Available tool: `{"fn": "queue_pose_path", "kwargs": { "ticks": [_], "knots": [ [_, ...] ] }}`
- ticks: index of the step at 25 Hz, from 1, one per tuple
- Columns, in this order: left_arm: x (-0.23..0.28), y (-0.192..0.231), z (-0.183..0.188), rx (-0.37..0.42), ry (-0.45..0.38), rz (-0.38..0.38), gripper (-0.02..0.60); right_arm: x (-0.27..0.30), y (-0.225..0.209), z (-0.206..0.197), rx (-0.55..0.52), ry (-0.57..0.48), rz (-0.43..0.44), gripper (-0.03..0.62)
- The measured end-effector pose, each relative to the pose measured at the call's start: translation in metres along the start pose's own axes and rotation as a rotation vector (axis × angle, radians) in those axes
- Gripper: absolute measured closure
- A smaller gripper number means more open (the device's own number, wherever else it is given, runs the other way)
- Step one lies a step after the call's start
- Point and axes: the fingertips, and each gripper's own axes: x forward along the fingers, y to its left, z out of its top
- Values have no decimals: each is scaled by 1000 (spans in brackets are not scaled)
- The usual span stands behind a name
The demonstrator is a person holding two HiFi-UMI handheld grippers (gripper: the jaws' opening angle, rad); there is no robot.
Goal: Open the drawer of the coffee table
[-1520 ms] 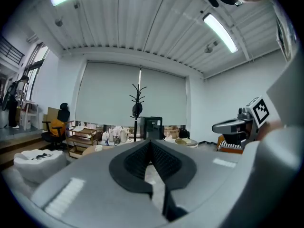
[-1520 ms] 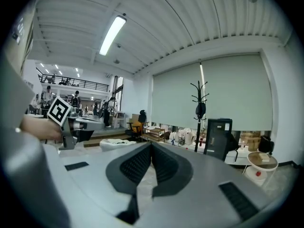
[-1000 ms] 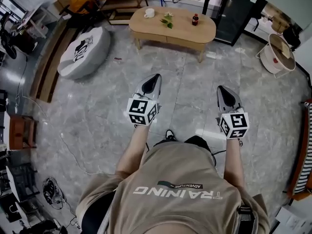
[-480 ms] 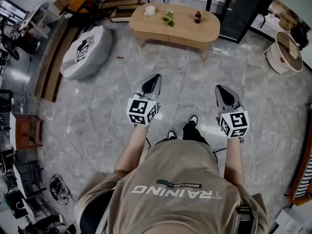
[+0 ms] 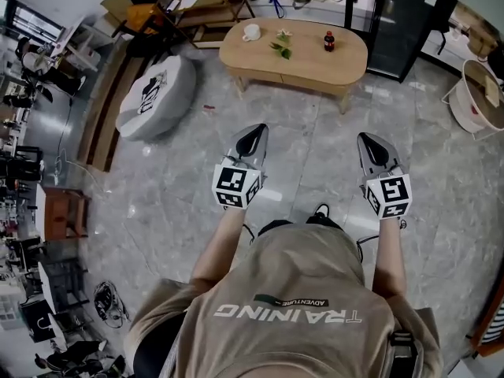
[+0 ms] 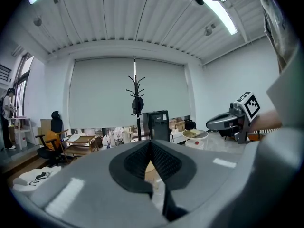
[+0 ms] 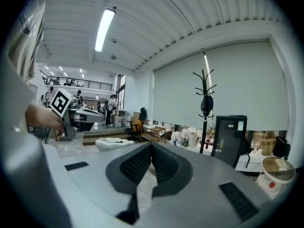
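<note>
The oval wooden coffee table (image 5: pixel 303 63) stands across the grey stone floor, well ahead of both grippers. Its near side is a plain wooden front, and from here I cannot make out a drawer handle on it. My left gripper (image 5: pixel 256 131) is held out level and points toward the table, shut with nothing in it. My right gripper (image 5: pixel 371 139) is held alongside it, also shut and empty. In the left gripper view the pads (image 6: pixel 161 161) meet at the tip, and the right gripper's pads (image 7: pixel 164 163) do the same.
On the table stand a white cup (image 5: pixel 251 31), a small plant (image 5: pixel 281 45) and a dark bottle (image 5: pixel 329 41). A grey pouf (image 5: pixel 156 94) lies to the table's left. A black cabinet (image 5: pixel 402 22) and a round white basket (image 5: pixel 480 93) stand to its right.
The person has stepped forward, so the table sits a little nearer and further right in the head view. Both grippers have stayed shut, side by side.
</note>
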Motion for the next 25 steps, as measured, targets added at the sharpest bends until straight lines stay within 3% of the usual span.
{"fn": "queue_pose_path", "kwargs": {
  "ticks": [10, 18, 25],
  "knots": [
    [25, -10, -18, -44, 35, 2, 575, 27, 1, -14, -15, 37, 116, 589],
    [56, -14, -40, -91, 59, -34, 575, 39, -12, -47, 24, 107, 96, 589],
    [90, 24, -40, -104, 38, -48, 575, 72, -28, -41, 17, 129, 55, 589]
  ]
}}
